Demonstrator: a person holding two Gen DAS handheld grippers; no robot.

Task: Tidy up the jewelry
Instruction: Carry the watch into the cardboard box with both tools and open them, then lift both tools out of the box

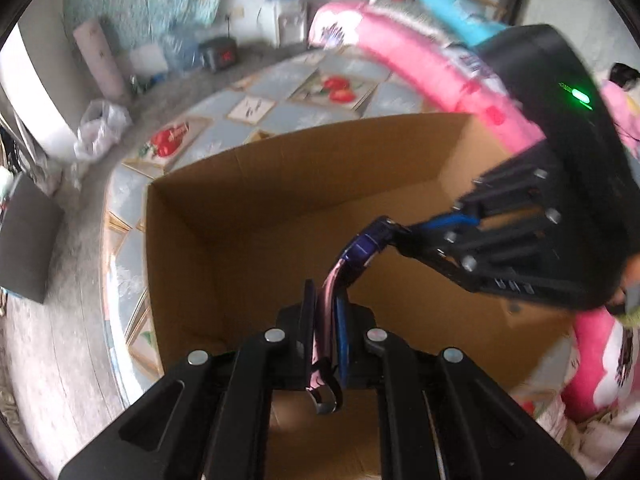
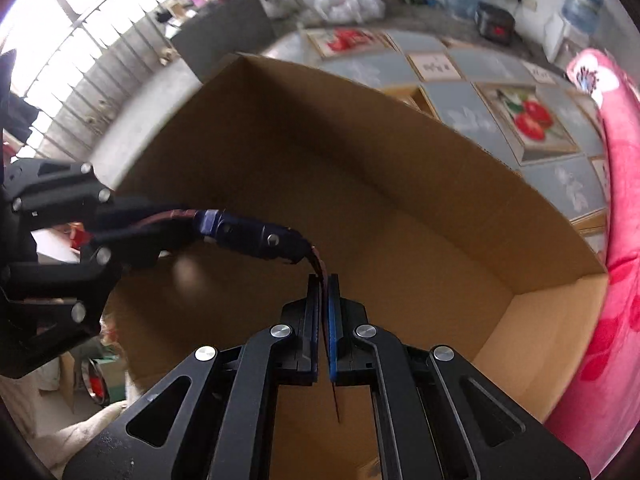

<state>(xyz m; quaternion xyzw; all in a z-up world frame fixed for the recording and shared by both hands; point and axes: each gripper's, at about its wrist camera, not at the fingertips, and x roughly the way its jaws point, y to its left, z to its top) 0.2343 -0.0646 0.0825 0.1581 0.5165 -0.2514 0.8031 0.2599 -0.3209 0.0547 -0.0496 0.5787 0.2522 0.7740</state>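
A wristwatch with a dark blue case (image 1: 366,246) and a pink strap (image 1: 325,312) hangs stretched between both grippers above an open cardboard box (image 1: 280,184). My left gripper (image 1: 326,300) is shut on one strap end, whose metal buckle (image 1: 326,400) hangs behind the fingers. My right gripper (image 2: 324,288) is shut on the other strap end (image 2: 320,266); the watch case (image 2: 252,236) lies just beyond it, toward the left gripper (image 2: 160,228). The right gripper also shows in the left wrist view (image 1: 394,232).
The box (image 2: 400,168) stands on a floor mat with strawberry pictures (image 1: 172,142). A pink blanket (image 2: 624,240) lies along the box's right side. A white plastic bag (image 1: 98,128), a water dispenser (image 1: 282,4) and a dark heater (image 1: 220,54) stand further off.
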